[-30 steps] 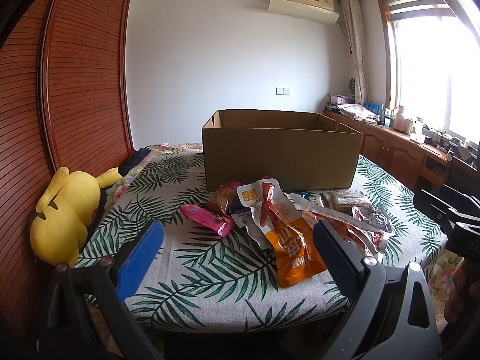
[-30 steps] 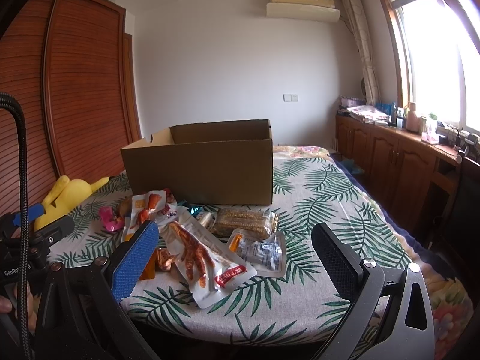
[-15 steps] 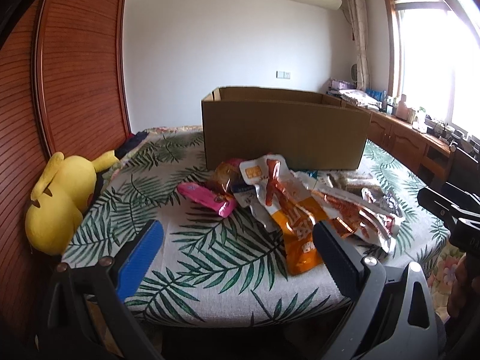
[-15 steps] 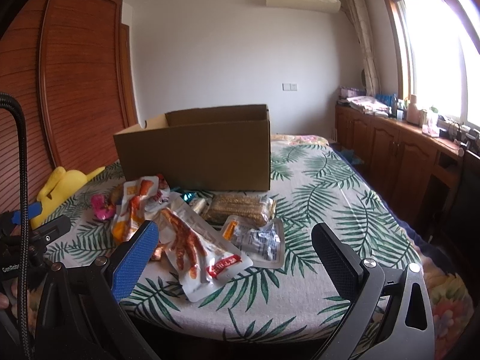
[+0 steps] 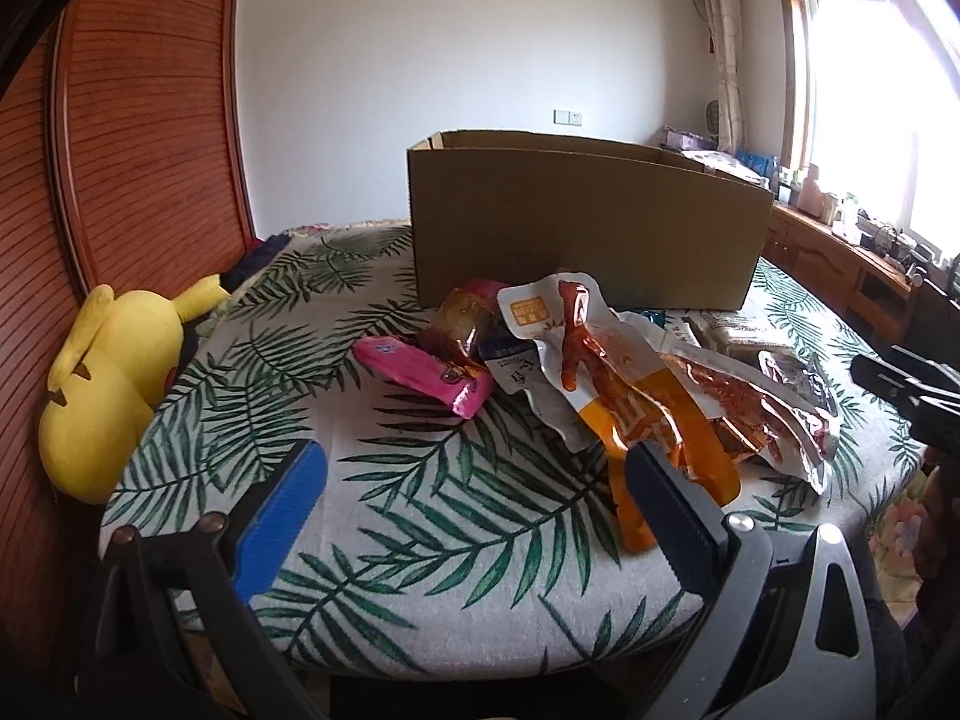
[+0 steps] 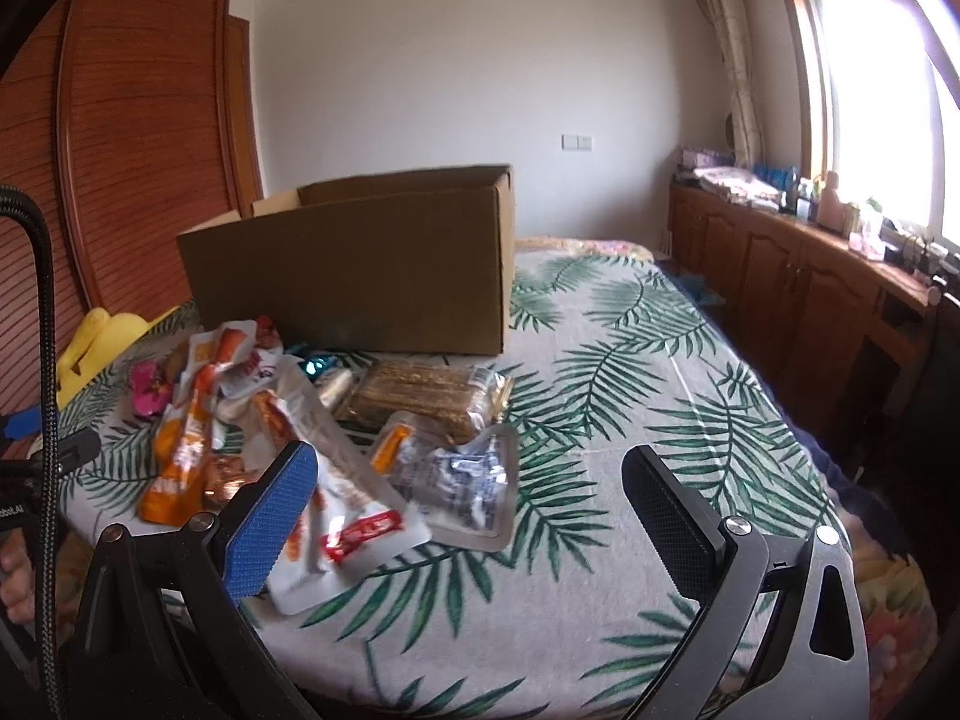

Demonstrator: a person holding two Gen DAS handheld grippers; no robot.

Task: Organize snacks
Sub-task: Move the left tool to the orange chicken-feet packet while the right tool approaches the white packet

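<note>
Biggest thing on show is the table (image 5: 420,546), draped in a white cloth printed with green palm fronds, filling the lower half of both wrist views. On it, towards the far side, stands the open brown cardboard box (image 5: 588,222), upright and flaps out of the way, its inside hidden from these angles. Off the table's left edge, against the slatted wooden panel, slumps a yellow plush toy (image 5: 114,384). Right in front of the box lies the snack pile (image 6: 312,420), touching or nearly touching the box's front wall, packets overlapping one another. Largest of them is the orange-and-white chicken-feet pouch (image 5: 624,396), draped over its neighbours and reaching towards the near edge; beside it on the right, a clear red-labelled pouch (image 6: 348,516) pokes out between the right gripper's fingers. Behind that sits a brown bar pack (image 6: 426,396) in clear wrap, and in front of it a silver-and-black sachet (image 6: 462,480). On the pile's left end, a pink wrapper (image 5: 426,372) lies flat on the cloth, just beside a small brown packet (image 5: 456,324). Now the tools: the left gripper (image 5: 474,504) hovers over the near edge with its jaws spread wide and nothing between them, and the right gripper (image 6: 468,510) hangs low over the pile's right side, jaws likewise wide apart, gripping nothing.
</note>
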